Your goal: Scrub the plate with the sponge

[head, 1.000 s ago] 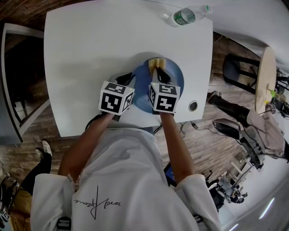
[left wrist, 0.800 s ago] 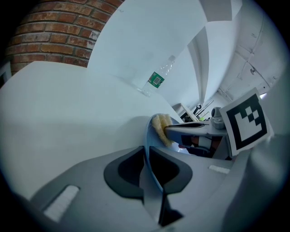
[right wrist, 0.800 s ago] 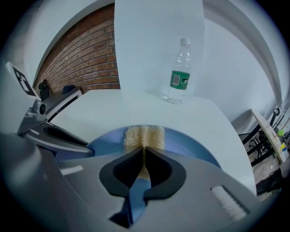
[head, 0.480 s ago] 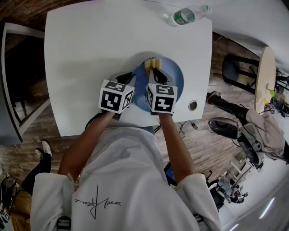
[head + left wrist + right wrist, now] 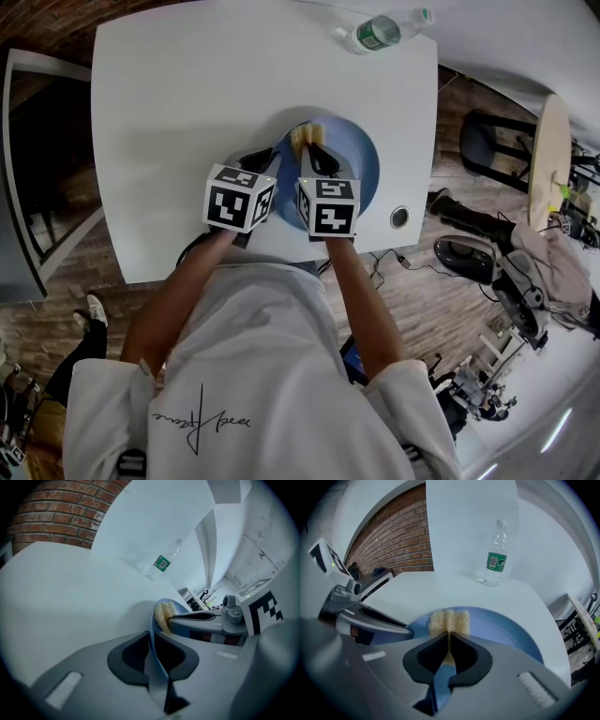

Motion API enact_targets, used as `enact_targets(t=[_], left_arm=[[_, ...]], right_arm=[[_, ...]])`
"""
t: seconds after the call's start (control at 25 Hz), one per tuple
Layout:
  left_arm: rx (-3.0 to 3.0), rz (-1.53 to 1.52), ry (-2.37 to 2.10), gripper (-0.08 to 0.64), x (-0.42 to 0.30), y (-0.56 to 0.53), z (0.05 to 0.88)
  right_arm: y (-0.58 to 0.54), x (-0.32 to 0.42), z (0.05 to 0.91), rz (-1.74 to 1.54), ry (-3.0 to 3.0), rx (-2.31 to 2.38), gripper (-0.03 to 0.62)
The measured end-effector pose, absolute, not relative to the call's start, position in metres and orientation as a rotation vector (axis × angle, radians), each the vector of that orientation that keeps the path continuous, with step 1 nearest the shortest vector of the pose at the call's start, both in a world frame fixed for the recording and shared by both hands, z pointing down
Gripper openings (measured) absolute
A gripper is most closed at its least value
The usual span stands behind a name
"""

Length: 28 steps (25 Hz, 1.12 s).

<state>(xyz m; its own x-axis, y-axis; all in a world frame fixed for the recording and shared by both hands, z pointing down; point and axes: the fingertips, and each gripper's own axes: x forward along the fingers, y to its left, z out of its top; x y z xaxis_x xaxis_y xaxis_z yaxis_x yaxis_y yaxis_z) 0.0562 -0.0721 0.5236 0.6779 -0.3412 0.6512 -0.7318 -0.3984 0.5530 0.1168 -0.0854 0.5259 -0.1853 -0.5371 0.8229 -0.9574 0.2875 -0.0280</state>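
Head view shows the sponge [image 5: 303,139] farther left along the far part of the plate [image 5: 366,164] than a second ago, so a scrubbing stroke looks to be under way. The plate lies on the table [image 5: 169,94]. The right gripper [image 5: 315,150] is clamped on the sponge and presses it onto the plate, tilted steeply down. The left gripper [image 5: 270,161] pinches the plate's left rim, unmoved. Both forearms reach in from the plate's near side.
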Motion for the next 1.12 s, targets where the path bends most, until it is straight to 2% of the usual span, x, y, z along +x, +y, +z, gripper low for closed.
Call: enact_targets(t=[1.12], left_arm=[[1.976, 0.533, -0.832, 0.038, 0.054, -0.074, 0.525]], right_arm=[[-0.039, 0.096, 0.529, 0.942, -1.882, 1.242, 0.026]])
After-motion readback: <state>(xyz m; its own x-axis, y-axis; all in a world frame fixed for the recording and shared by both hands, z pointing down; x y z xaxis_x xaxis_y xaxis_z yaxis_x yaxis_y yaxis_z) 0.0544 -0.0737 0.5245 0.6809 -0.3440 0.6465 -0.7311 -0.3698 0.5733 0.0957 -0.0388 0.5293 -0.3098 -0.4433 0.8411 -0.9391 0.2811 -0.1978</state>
